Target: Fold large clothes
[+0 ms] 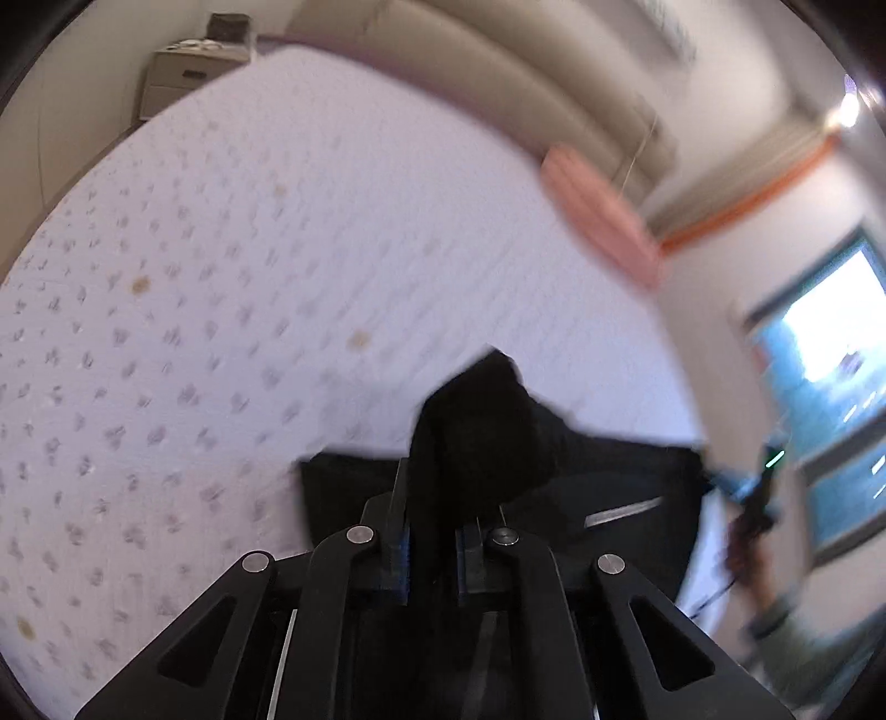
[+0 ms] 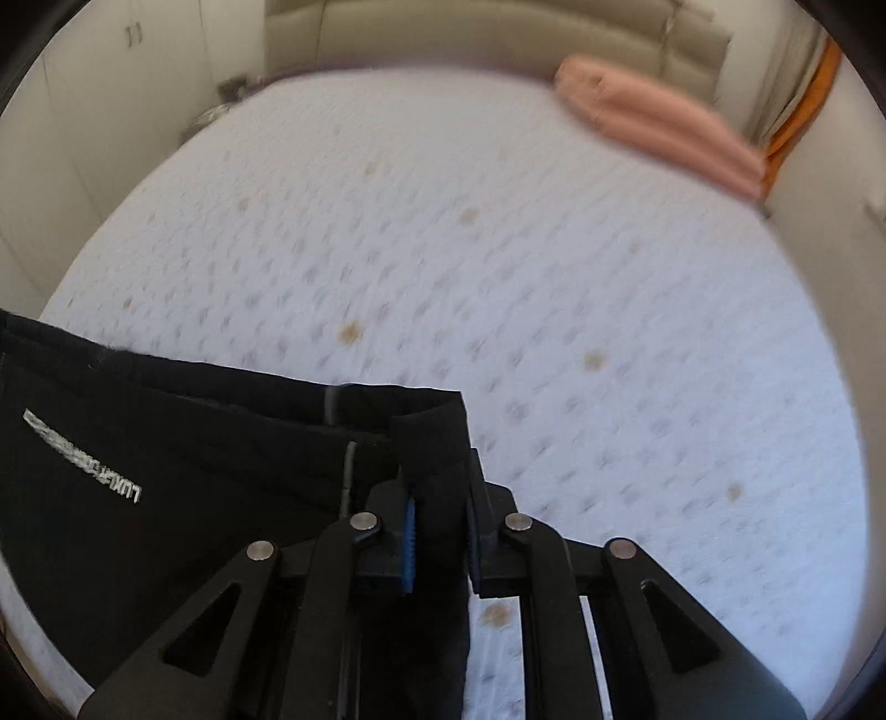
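**Two grippers hold a black garment over a white mattress**

A black garment [image 2: 166,487] hangs low at the near edge of a bed, stretched between the two hand-held grippers. In the right wrist view it spreads to the left of the fingers, with a strip of silver lettering [image 2: 83,457] printed on it and a hemmed edge running along its top. The right gripper [image 2: 440,531] is clamped on a bunched corner of the cloth, which fills the narrow gap between its jaws beside a blue pad [image 2: 408,545].

In the left wrist view, the left gripper [image 1: 432,545] pinches a fold of the same garment [image 1: 482,443], and the fabric rises in a dark peak just past its fingertips.

Behind the garment lies a white quilted mattress [image 1: 249,277] with a dotted pattern and a few small brown stains. A rolled pink blanket [image 2: 664,127] rests at the far right corner of the bed, against a beige padded headboard [image 2: 470,33]. A small cabinet [image 1: 188,72] stands at the far left. A bright window [image 1: 825,387] shows on the right. Both views are blurred.
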The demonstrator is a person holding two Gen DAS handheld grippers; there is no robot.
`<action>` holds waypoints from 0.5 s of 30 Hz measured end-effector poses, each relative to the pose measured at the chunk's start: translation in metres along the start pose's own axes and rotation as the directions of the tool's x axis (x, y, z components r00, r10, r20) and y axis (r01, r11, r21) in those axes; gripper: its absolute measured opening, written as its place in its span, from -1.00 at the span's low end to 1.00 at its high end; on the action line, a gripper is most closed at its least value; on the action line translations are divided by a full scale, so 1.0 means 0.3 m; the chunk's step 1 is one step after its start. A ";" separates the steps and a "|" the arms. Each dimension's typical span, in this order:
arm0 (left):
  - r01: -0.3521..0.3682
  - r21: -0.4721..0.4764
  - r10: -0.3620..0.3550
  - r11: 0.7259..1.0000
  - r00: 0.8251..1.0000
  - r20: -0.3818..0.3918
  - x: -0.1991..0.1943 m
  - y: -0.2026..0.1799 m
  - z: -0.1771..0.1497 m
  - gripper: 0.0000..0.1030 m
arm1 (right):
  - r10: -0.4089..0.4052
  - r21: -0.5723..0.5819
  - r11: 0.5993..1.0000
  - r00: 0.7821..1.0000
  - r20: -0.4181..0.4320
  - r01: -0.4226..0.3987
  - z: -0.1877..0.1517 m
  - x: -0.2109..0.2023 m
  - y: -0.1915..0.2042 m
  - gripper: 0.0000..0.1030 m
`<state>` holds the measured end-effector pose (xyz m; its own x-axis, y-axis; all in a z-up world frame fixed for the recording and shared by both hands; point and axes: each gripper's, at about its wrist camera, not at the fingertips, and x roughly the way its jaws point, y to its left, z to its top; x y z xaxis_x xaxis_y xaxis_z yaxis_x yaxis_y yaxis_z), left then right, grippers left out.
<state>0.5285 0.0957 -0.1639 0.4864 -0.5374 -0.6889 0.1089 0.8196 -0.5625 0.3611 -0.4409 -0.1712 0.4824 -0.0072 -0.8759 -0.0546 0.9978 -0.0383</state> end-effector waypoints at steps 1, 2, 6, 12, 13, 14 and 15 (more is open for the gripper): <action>-0.024 0.009 0.024 1.000 0.999 0.039 -0.026 -0.033 0.030 -0.79 | -0.014 -0.003 1.000 1.000 0.016 0.014 0.026 -0.009 0.003 -0.71; -0.056 0.022 0.055 0.998 0.997 0.053 -0.027 -0.049 0.047 -0.79 | -0.033 -0.024 0.999 0.999 0.038 0.034 0.064 -0.012 0.024 -0.71; -0.212 -0.018 0.212 0.977 0.977 -0.015 0.104 0.018 0.075 -0.79 | -0.092 -0.055 0.994 0.995 0.033 0.093 0.149 0.112 0.088 -0.71; -0.291 -0.147 0.257 0.945 0.942 -0.215 0.370 0.270 -0.058 -0.68 | -0.068 -0.054 0.997 0.967 -0.246 0.056 0.043 0.504 0.157 -0.71; -0.281 -0.165 0.245 0.945 0.946 -0.210 0.380 0.291 -0.067 -0.64 | -0.074 -0.054 0.997 0.965 -0.253 0.062 0.031 0.522 0.161 -0.69; -0.275 -0.184 0.237 0.944 0.950 -0.203 0.382 0.306 -0.065 -0.56 | -0.081 -0.048 0.996 0.965 -0.248 0.072 0.027 0.529 0.161 -0.68; -0.277 -0.193 0.239 0.941 0.950 -0.202 0.380 0.317 -0.058 -0.51 | -0.081 -0.043 0.996 0.964 -0.254 0.072 0.029 0.534 0.158 -0.67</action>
<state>0.5792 0.1088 -0.3040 0.3131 -0.3550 -0.8809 -0.1999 0.8821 -0.4266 0.4436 -0.3943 -0.3092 0.2469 -0.1044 -0.9634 -0.0571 0.9909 -0.1220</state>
